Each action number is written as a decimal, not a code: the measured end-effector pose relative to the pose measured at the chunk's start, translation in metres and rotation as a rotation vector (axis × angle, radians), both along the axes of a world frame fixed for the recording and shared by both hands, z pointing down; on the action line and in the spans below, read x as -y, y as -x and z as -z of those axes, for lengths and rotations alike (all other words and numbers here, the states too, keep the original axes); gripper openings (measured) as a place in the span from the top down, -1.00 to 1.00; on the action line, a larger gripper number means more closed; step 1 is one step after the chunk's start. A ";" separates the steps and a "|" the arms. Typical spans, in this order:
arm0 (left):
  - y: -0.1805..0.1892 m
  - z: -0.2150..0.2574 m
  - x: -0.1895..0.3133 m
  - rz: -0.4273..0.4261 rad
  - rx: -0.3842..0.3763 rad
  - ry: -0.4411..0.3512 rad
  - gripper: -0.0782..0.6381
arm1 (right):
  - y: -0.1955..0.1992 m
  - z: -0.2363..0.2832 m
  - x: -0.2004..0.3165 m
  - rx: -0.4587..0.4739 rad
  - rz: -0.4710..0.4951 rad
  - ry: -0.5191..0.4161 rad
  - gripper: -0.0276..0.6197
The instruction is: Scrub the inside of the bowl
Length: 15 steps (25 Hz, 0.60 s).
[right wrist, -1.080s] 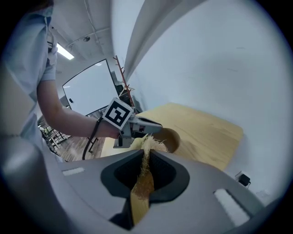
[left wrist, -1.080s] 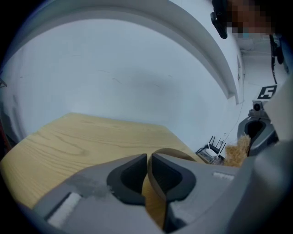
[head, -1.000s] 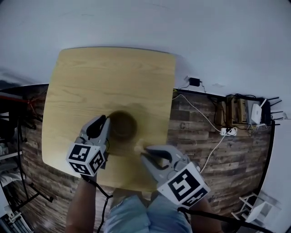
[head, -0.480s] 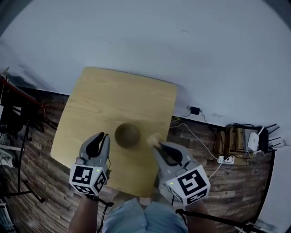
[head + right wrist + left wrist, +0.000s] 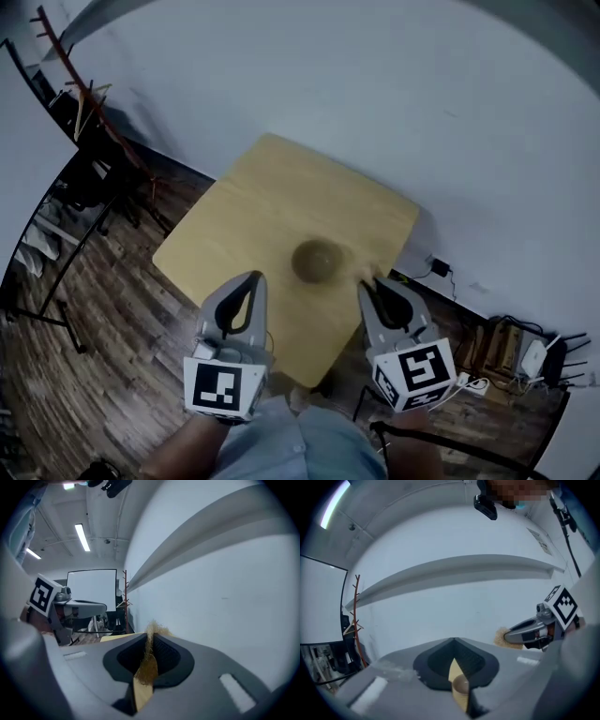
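The small round brown bowl (image 5: 317, 260) sits untouched on the light wooden table (image 5: 248, 202). The left gripper (image 5: 253, 278) is pressed together on nothing; the right gripper (image 5: 375, 283) pinches a tan fibrous scrubbing pad (image 5: 149, 663). Scrubbed with nothing steadying it, the bowl may skid off the edge.

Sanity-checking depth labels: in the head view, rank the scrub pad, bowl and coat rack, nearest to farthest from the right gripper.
1. Scrub pad: clamped in the right gripper itself.
2. Bowl: on the table, just ahead and to its left.
3. Coat rack: far upper left, on the floor beyond the table.
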<state>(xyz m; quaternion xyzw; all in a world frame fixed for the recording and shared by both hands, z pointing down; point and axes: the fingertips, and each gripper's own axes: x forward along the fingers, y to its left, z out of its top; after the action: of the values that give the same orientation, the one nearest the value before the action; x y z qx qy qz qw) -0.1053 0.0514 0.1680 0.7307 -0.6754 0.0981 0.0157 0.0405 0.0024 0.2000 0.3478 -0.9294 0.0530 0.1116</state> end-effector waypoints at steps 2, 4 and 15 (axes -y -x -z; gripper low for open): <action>0.001 0.004 -0.017 0.010 -0.011 -0.013 0.73 | 0.007 0.009 -0.008 0.009 0.001 -0.030 0.78; 0.004 0.008 -0.030 0.017 -0.015 -0.025 0.73 | 0.015 0.016 -0.017 0.012 0.006 -0.056 0.78; 0.043 0.032 -0.060 0.002 -0.055 -0.088 0.73 | 0.062 0.052 -0.053 0.015 -0.007 -0.125 0.78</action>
<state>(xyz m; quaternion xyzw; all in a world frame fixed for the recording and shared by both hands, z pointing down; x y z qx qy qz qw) -0.1481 0.1114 0.1364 0.7324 -0.6791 0.0481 0.0024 -0.0218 0.0557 0.1478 0.3567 -0.9305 -0.0021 0.0827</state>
